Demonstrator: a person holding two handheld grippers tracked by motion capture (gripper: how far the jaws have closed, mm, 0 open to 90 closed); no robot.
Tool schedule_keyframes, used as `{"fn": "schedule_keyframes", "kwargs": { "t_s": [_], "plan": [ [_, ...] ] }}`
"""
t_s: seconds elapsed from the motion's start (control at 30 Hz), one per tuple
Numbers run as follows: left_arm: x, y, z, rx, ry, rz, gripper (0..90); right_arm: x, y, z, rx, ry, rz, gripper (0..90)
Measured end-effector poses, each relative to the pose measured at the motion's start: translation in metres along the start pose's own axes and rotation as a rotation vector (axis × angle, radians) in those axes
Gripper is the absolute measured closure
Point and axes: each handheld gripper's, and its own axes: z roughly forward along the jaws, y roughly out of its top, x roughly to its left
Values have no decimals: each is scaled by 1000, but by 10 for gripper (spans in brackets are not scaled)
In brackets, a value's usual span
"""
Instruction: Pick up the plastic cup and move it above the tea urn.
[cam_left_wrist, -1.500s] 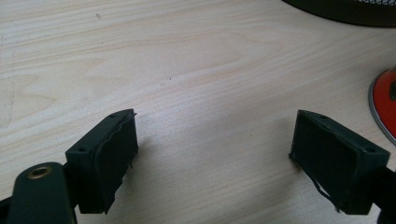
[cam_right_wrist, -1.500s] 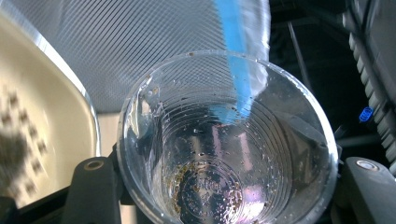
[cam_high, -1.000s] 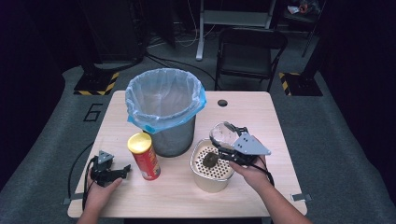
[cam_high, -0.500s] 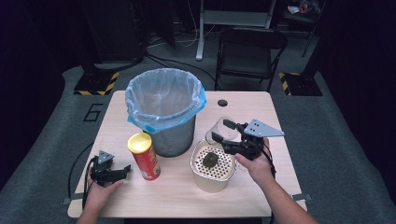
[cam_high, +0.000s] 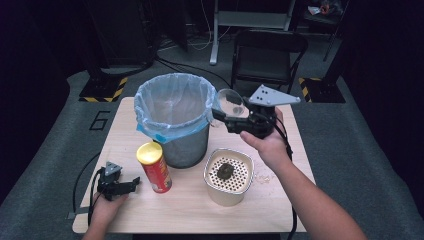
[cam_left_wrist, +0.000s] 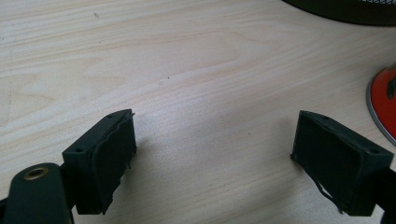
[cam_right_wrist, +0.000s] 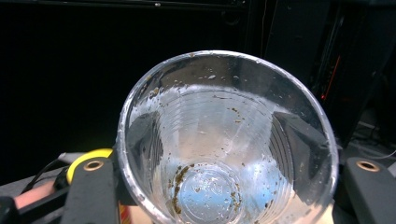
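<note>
- Left gripper (cam_high: 131, 184) rests on the table (cam_high: 190, 220) at the near left corner, jaws wide apart with only bare wood between them — holding nothing.
- Red chip can (cam_high: 154, 167) stands upright just beside it; a careless sweep of that hand could topple it.
- Cream strainer box (cam_high: 228, 176) sits near centre with a dark clump on its perforated lid; crumbs lie beside it.
- Right gripper (cam_high: 220, 114) is raised above the table, jaws closed on a clear plastic cup (cam_right_wrist: 226, 140) — tilted, residue stuck inside.
- Lined trash bin (cam_high: 172, 117) stands just beside the cup. Judged risk: thin walls could buckle and slip, or the cup could drop short of the rim.
</note>
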Motion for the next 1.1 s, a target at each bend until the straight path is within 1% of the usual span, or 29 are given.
{"fn": "schedule_keyframes", "kwargs": {
  "t_s": [0.03, 0.07, 0.1, 0.13, 0.17, 0.2, 0.23, 0.27, 0.3, 0.33, 0.43, 0.47, 0.5, 0.53, 0.63, 0.7, 0.73, 0.77, 0.8, 0.83, 0.87, 0.93, 0.97, 1.03, 1.1],
  "plan": [
    [0, 0, 0, 4, -1, 2, 131, 0, 6, 4, 4, -4, -5, 338],
    [0, 0, -1, 5, -5, 2, 131, -3, 16, 14, 10, -9, -6, 337],
    [0, 0, -1, 5, -5, 2, 131, -3, 16, 14, 10, -9, -6, 337],
    [1, 0, -1, 4, -7, 2, 131, -4, 21, 19, 15, -8, 10, 336],
    [1, 0, -1, 5, -10, 3, 131, -6, 26, 26, 19, -7, 10, 336],
    [1, 0, -1, 3, -11, 2, 131, -6, 31, 35, 20, -12, -2, 335],
    [1, 0, 0, -7, -10, 0, 131, -6, 31, 35, 20, -12, -2, 335],
    [2, 0, -1, 0, -10, 1, 134, -6, 36, 48, 26, -10, -1, 334],
    [2, 0, -1, 0, -10, 1, 134, -6, 36, 48, 26, -10, -1, 334],
    [1, 0, 0, -2, -9, 3, 134, -7, 37, 52, 28, -6, -7, 334],
    [1, 0, -1, 5, -7, 9, 135, -6, 38, 69, 40, -1, -11, 332],
    [1, 0, -1, 5, -11, 0, 136, -6, 37, 79, 46, -2, -11, 331],
    [1, 0, -1, 5, -11, 0, 136, -6, 37, 79, 46, -2, -11, 331],
    [1, 0, -1, 0, -10, -4, 136, -6, 36, 83, 49, -1, -3, 330],
    [1, 0, -1, 3, -9, -1, 135, -7, 33, 96, 60, -3, -12, 329],
    [1, 0, -1, 3, -9, -2, 135, -9, 30, 105, 68, -9, -6, 329],
    [1, 0, -1, 3, -8, 3, 135, -8, 29, 107, 78, -9, 10, 329],
    [1, 0, -1, 7, -9, 9, 135, -9, 27, 110, 79, -10, 13, 328],
    [1, 0, -1, 7, -9, 6, 135, -10, 24, 116, 90, -9, 9, 327],
    [1, 0, -1, 2, -8, 0, 136, -10, 23, 118, 96, -6, 9, 327],
    [1, 0, -1, 3, -8, 2, 136, -10, 23, 118, 96, -6, 9, 327],
    [1, 0, -1, 5, -9, 5, 136, -12, 21, 123, 107, -5, 18, 325],
    [1, 0, -1, 5, -9, 4, 136, -13, 21, 125, 108, -3, 10, 325],
    [2, 0, -1, 3, -8, 9, 136, -15, 20, 131, 117, -9, 25, 321],
    [2, 0, -1, 4, -9, 9, 135, -16, 20, 133, 121, -12, 19, 318]
  ]
}}
